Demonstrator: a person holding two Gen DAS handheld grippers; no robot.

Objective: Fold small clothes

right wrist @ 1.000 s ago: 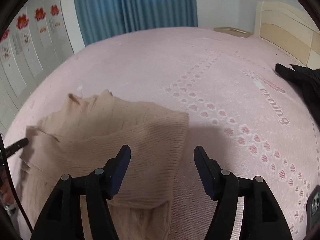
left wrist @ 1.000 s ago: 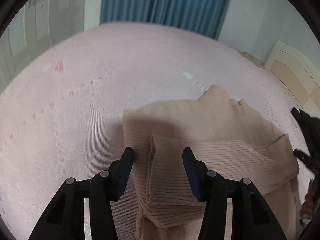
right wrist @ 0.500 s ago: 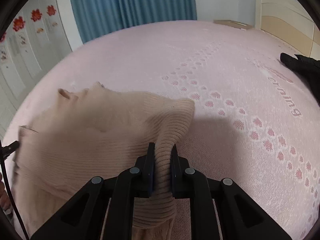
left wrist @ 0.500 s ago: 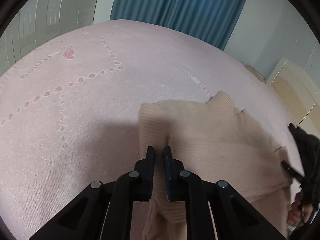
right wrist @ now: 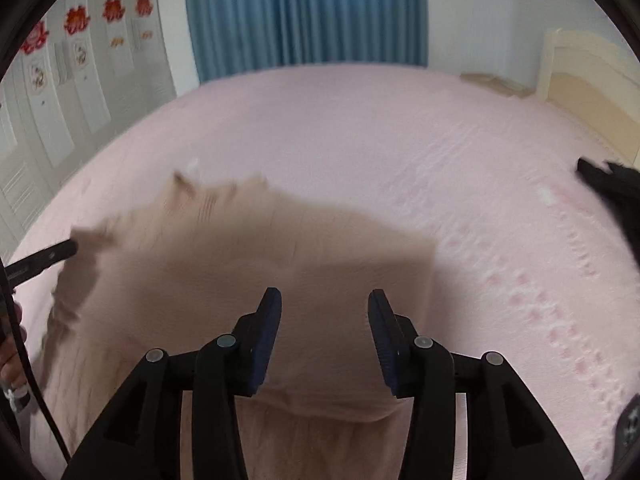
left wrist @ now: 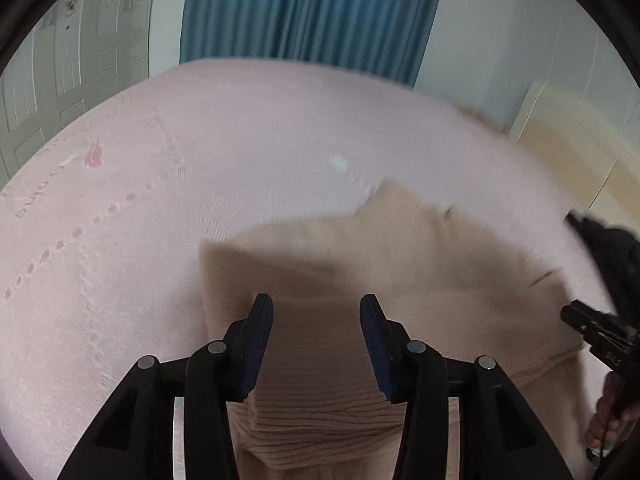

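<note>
Between the spread fingers of the left gripper (left wrist: pixel 316 340) lies ribbed beige knit, and the jaws stand wide apart, pinching nothing. The right gripper (right wrist: pixel 325 340) is likewise spread, its jaws open over the near fold of the same sweater (right wrist: pixel 248 264). That sweater (left wrist: pixel 360 264) rests flat on the pink bed (left wrist: pixel 240 140), partly folded, with its collar pointing away toward the blue curtain (left wrist: pixel 308 16). Both views are blurred, so the exact edges of the layers are hard to read.

Judging by the open jaws over a doubled layer, the step in hand looks like settling a fold and choosing the next grip. To do it well, each gripper should come down on a true outer edge rather than on the middle of the cloth, and take all the layers at once so the fold does not slide apart. Both sides ought to lift level and travel together, keeping the knit lightly taut; this soft ribbed fabric will likely stretch and sag if pulled unevenly. A dark garment (right wrist: pixel 612 188) lies well apart at the right of the bed, and the fold should stay clear of it.
</note>
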